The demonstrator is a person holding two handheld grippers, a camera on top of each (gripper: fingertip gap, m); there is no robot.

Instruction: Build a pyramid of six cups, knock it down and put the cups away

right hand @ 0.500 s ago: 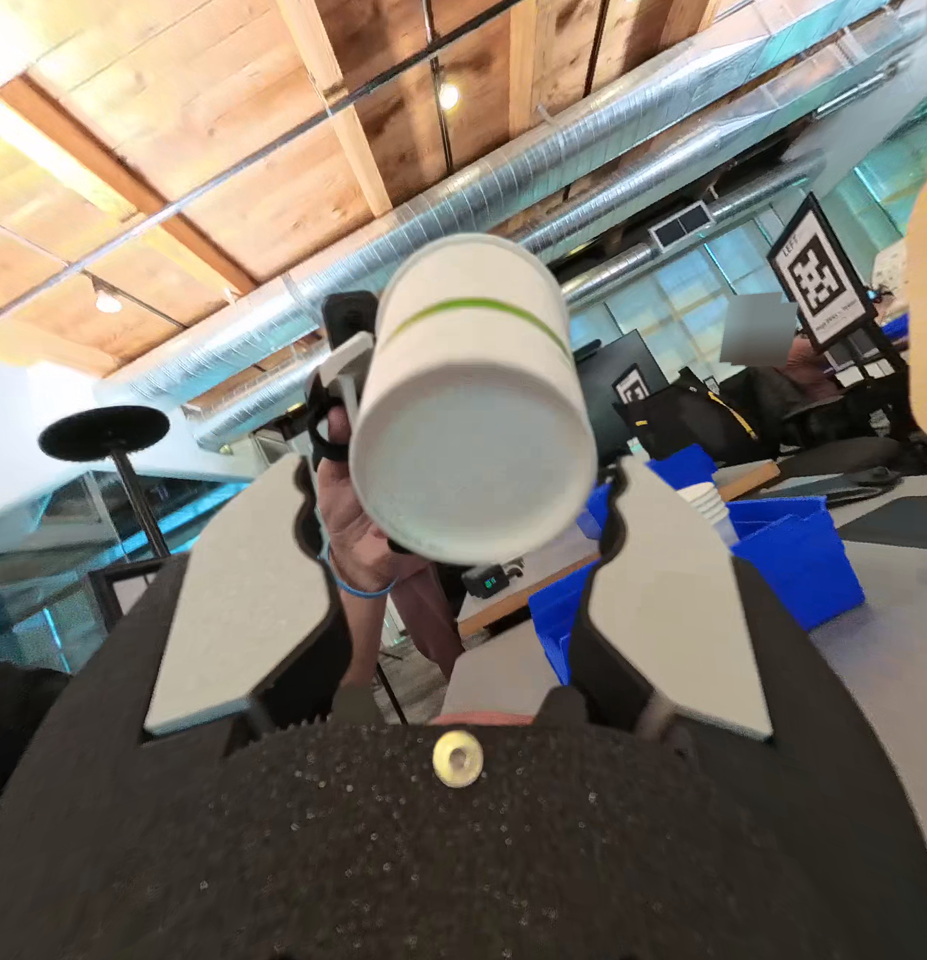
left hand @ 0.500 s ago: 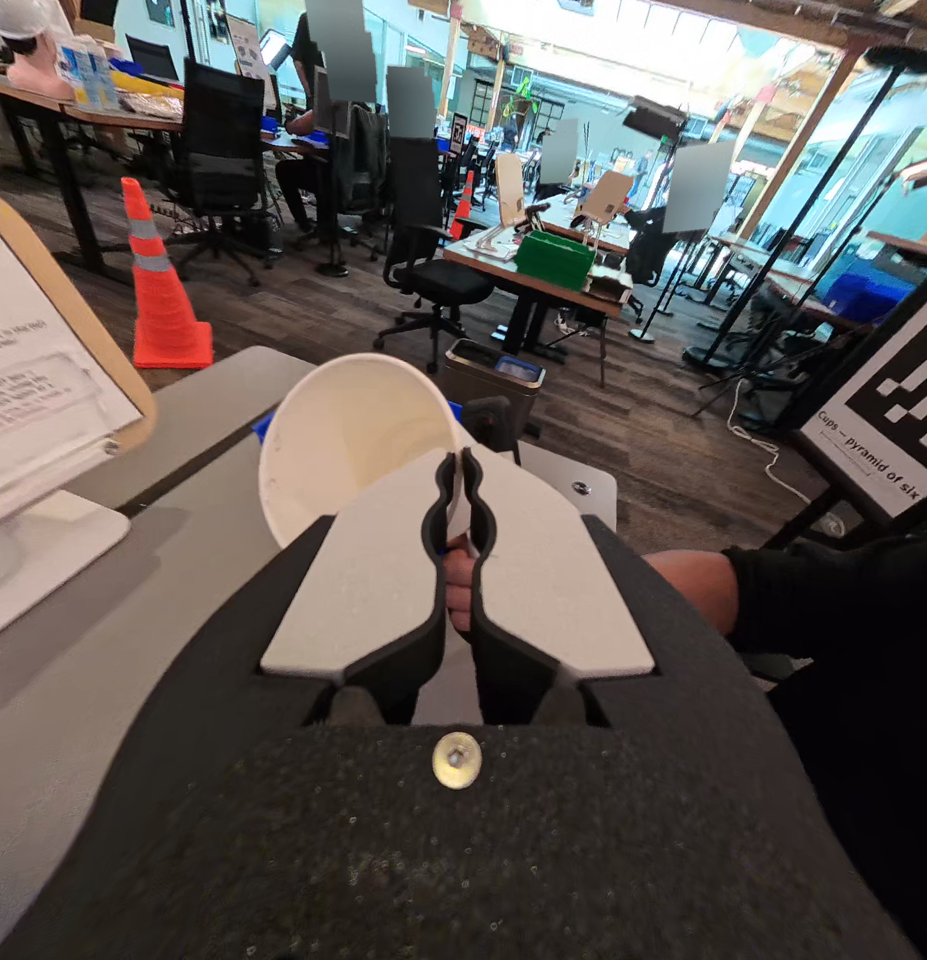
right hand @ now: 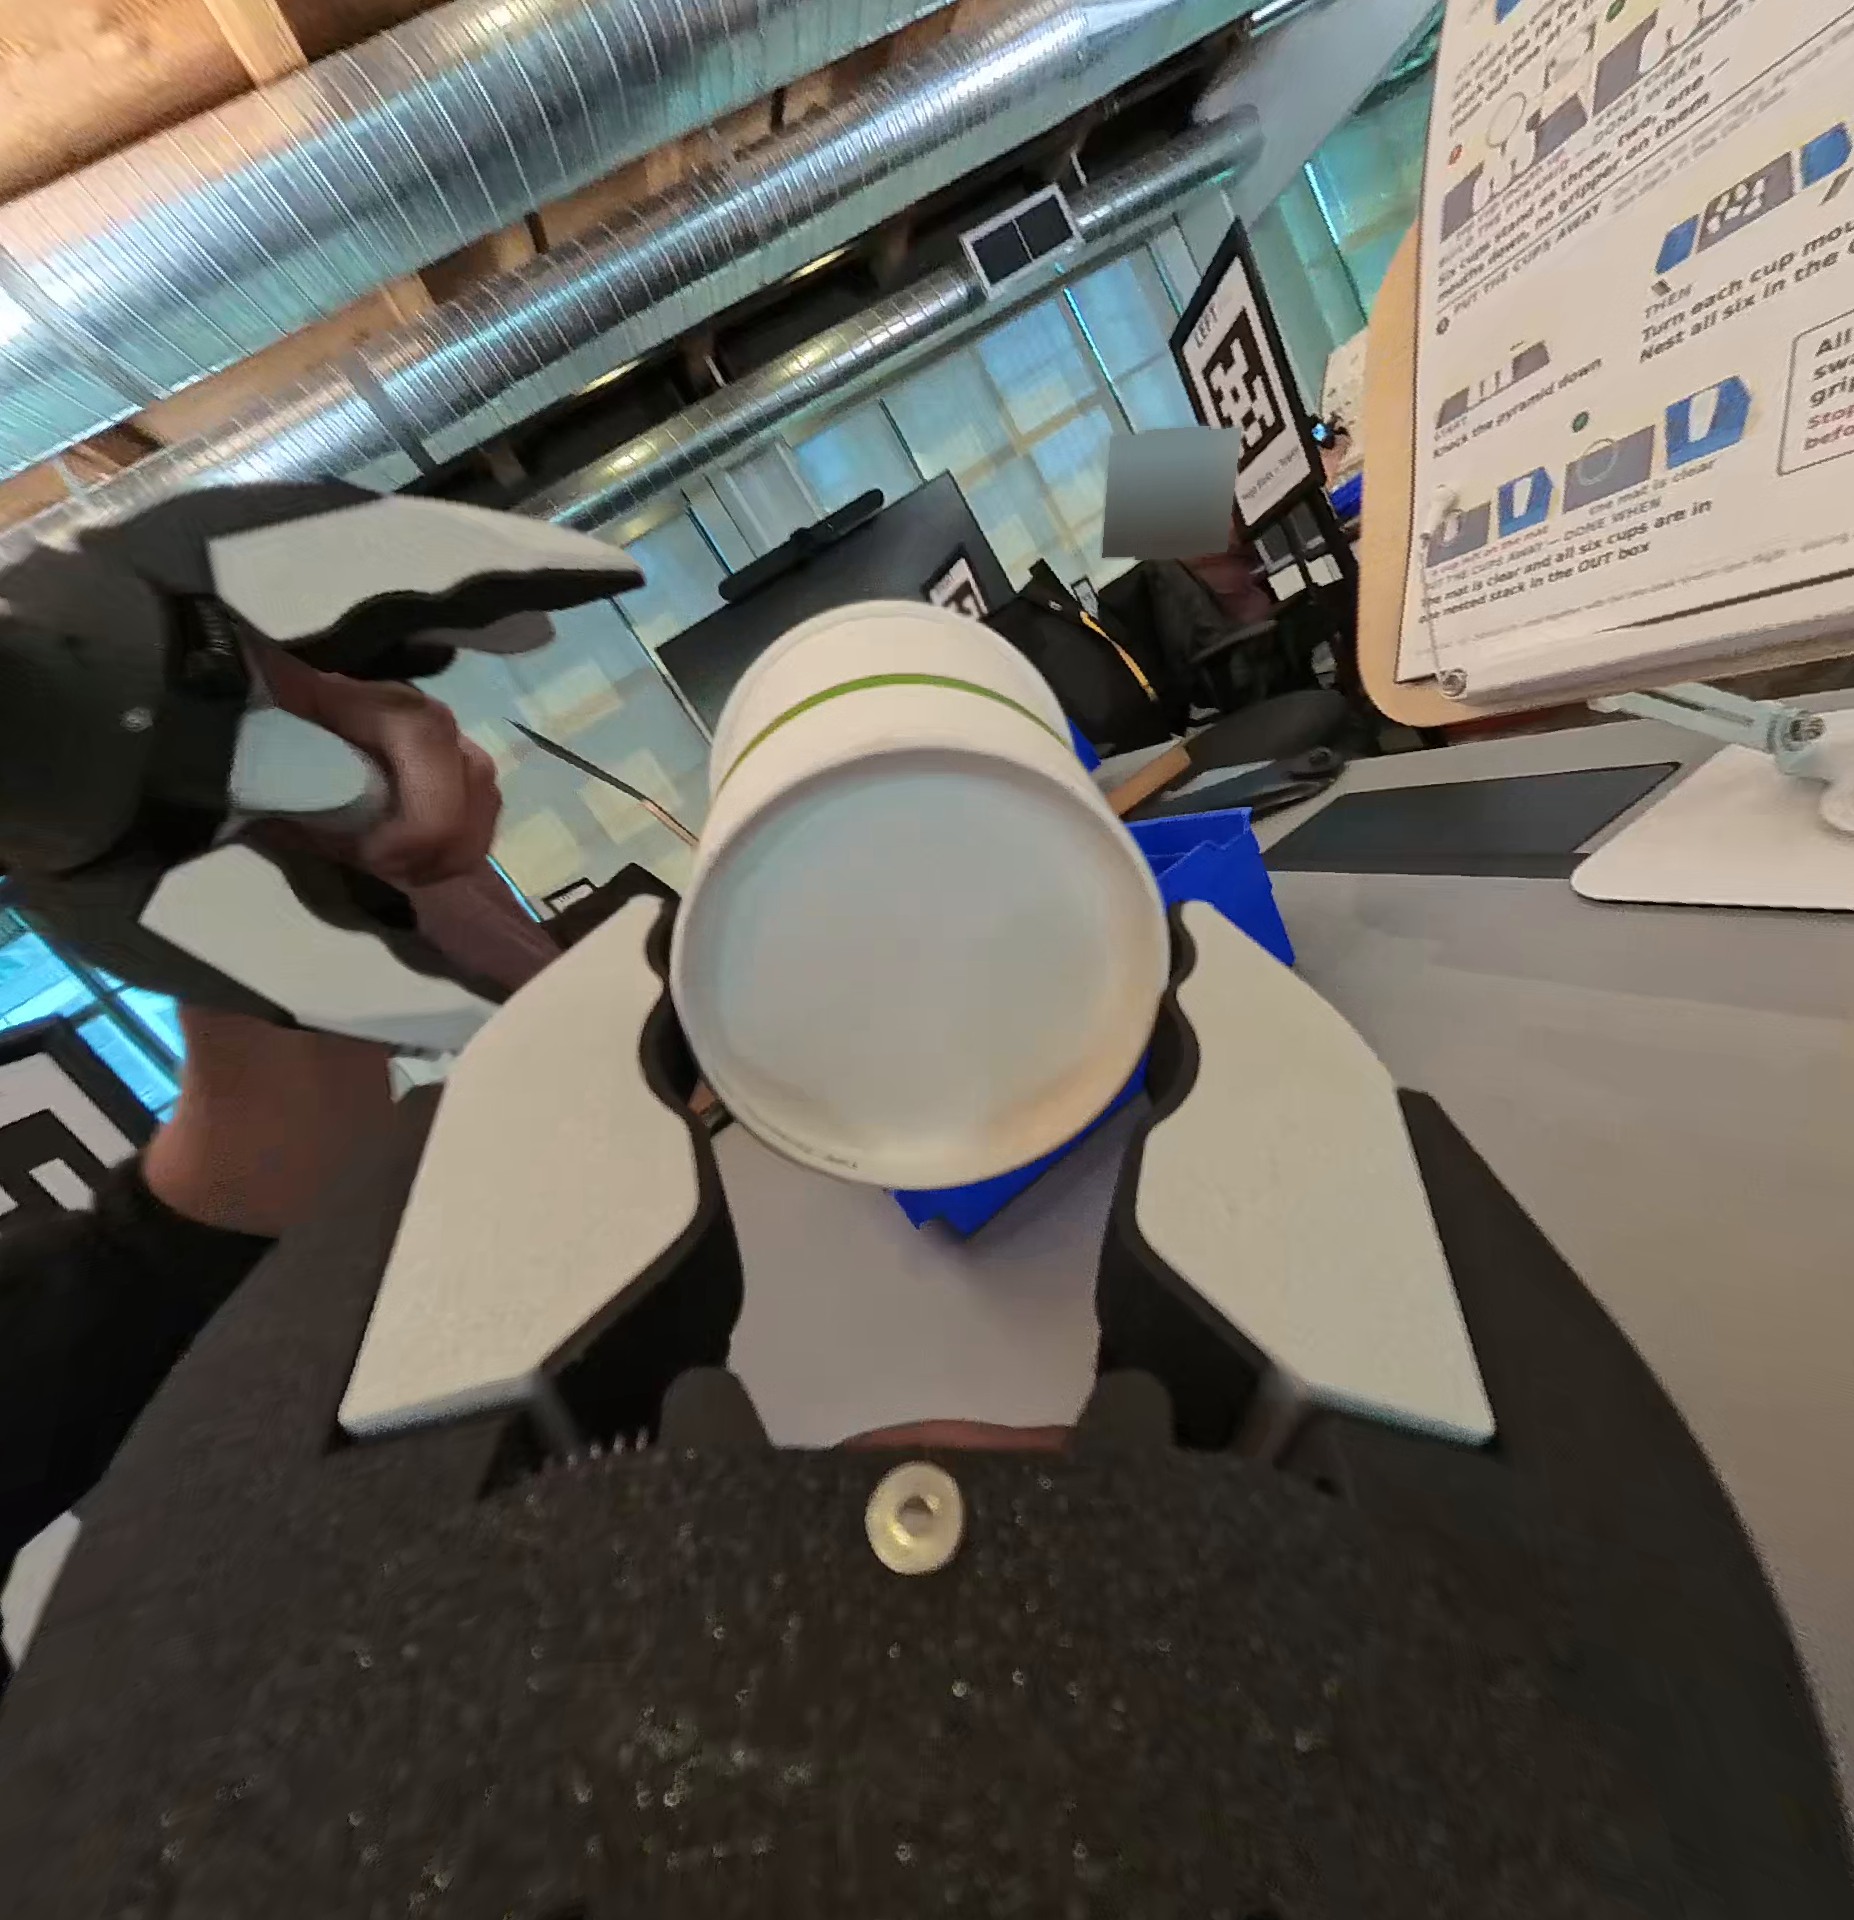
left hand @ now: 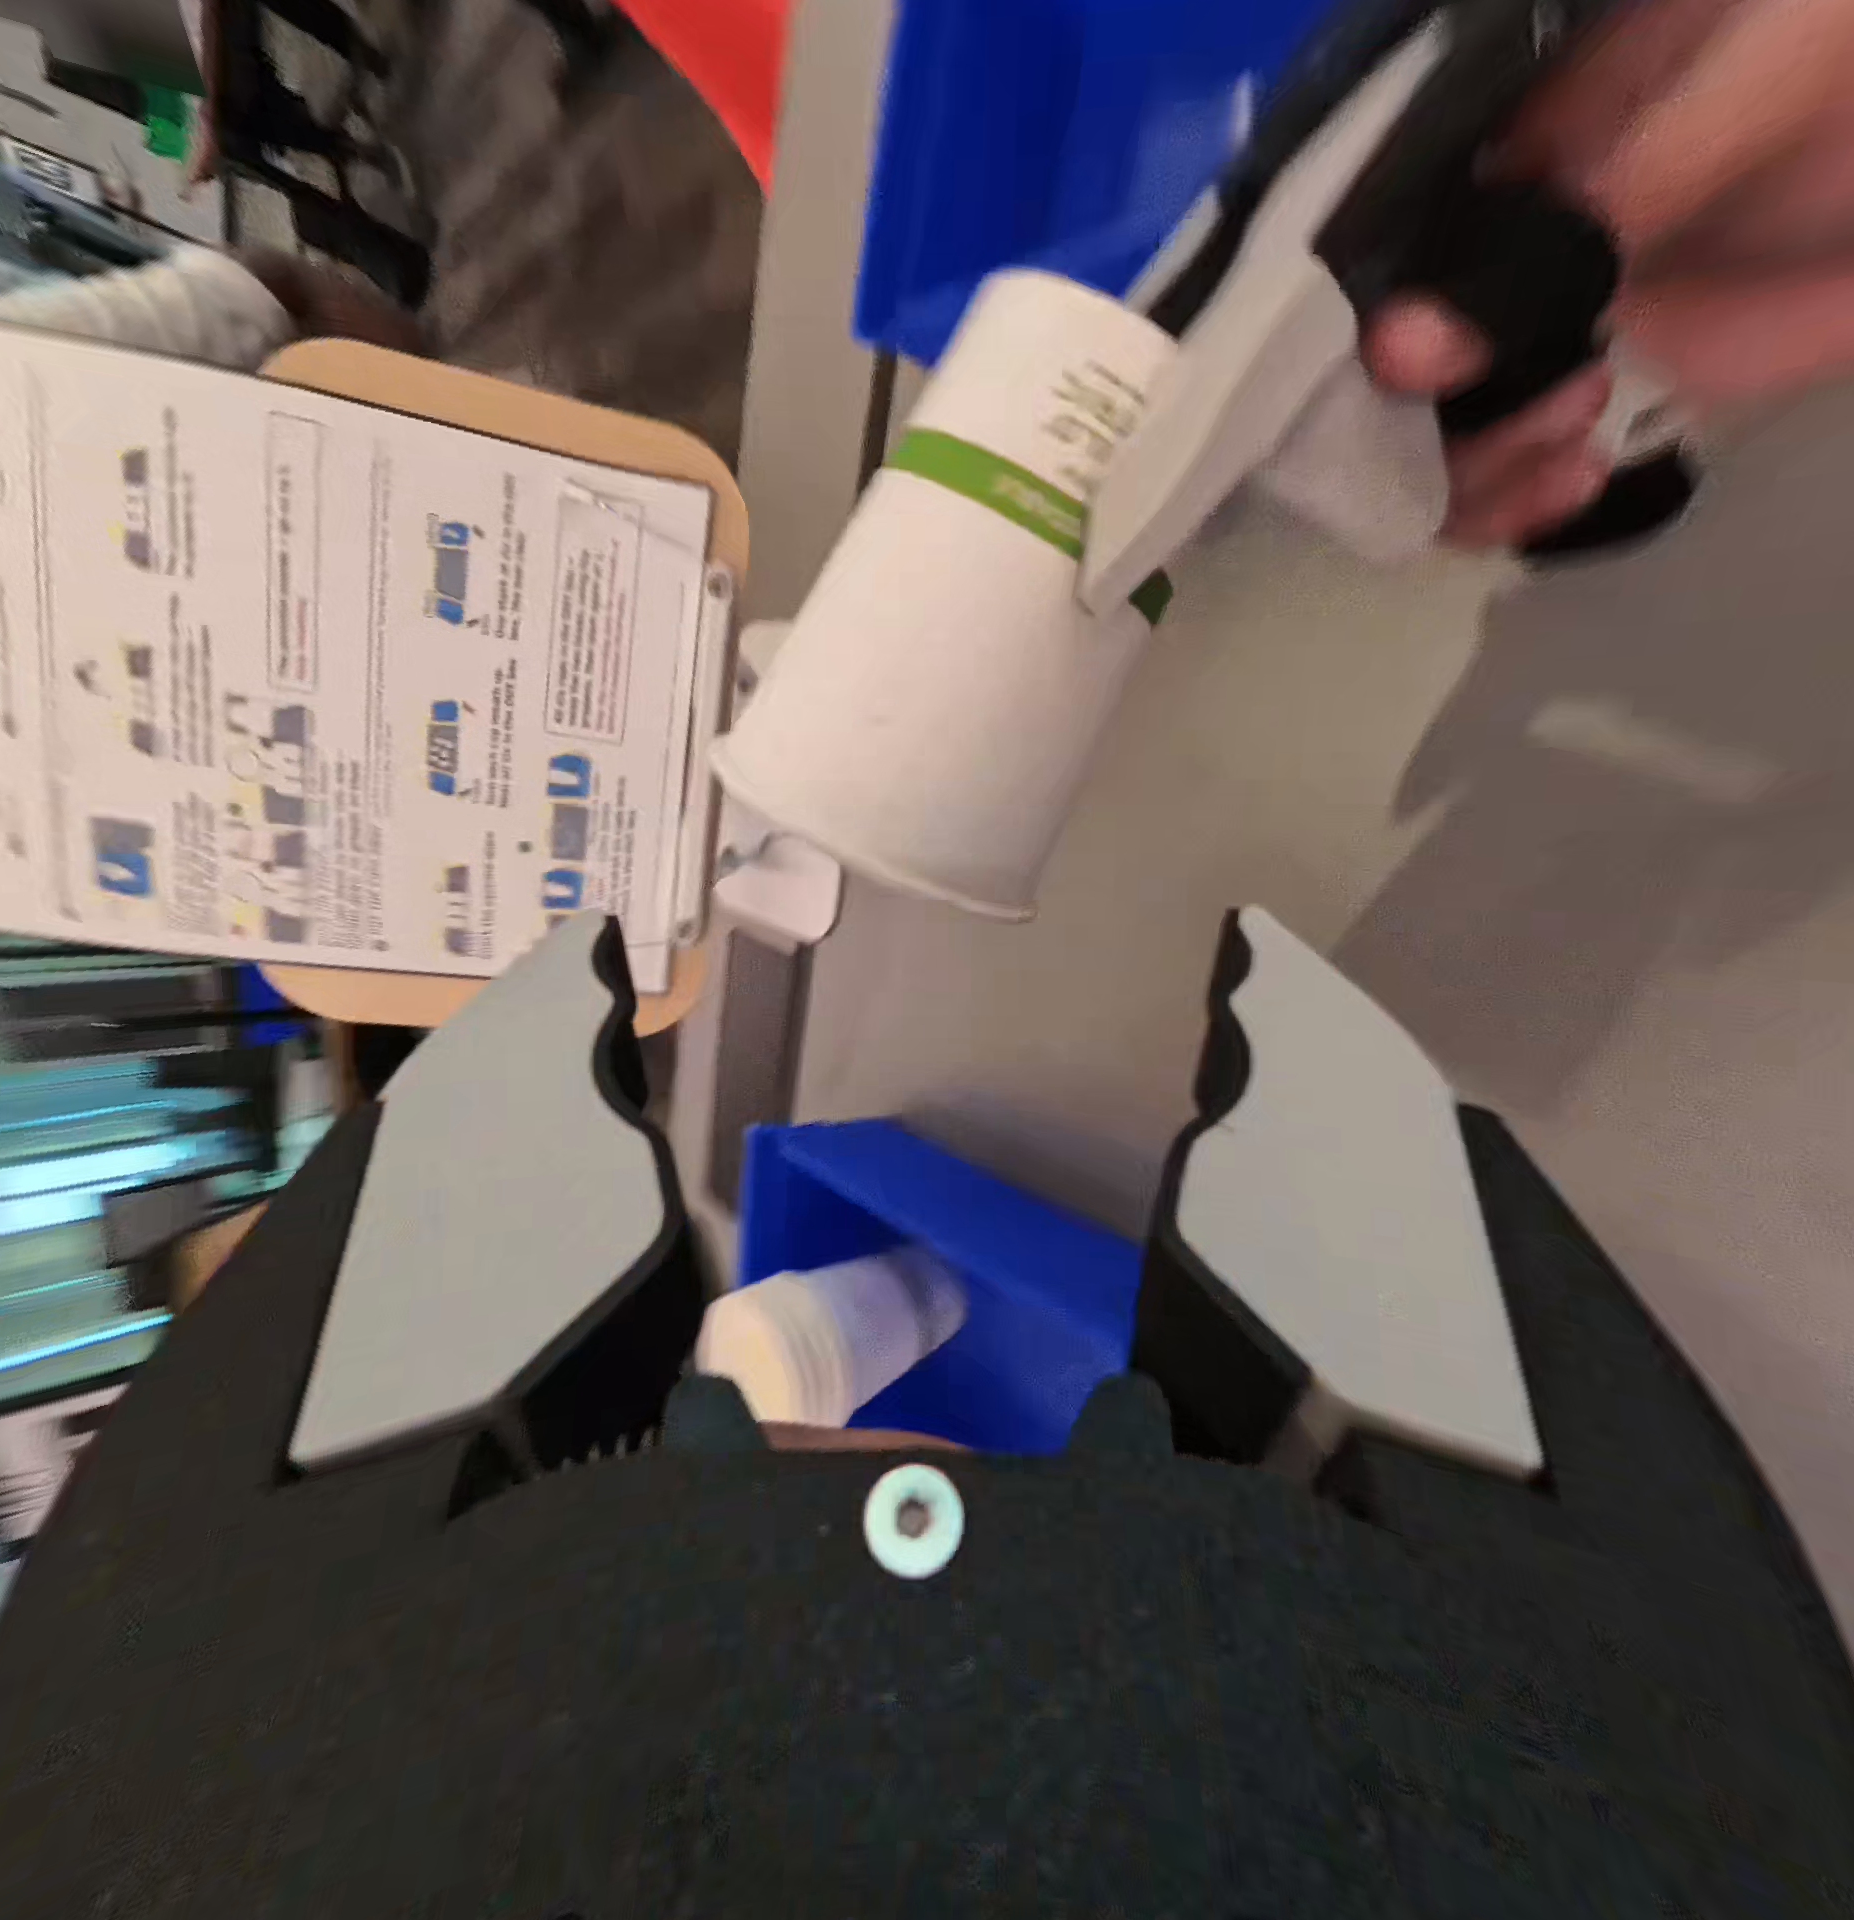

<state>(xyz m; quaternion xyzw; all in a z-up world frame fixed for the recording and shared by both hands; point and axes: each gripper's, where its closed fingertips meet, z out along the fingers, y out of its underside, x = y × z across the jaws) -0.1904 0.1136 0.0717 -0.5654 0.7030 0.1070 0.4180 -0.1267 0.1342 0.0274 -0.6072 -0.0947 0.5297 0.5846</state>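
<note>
we are pinching the light, easily crushed paper cup (right hand: 918,940) near its base with our right gripper (right hand: 918,1023), while our left gripper (left hand: 918,1023) is gaping wide and empty.

Left wrist view is smeared with motion blur, worst on the hand (left hand: 1671,260) and clipboard (left hand: 331,665). Right view's sharper, daylight pouring through the windows (right hand: 954,416), soft glare on the ducts (right hand: 487,177). Fisheye bends both views' edges.
</note>
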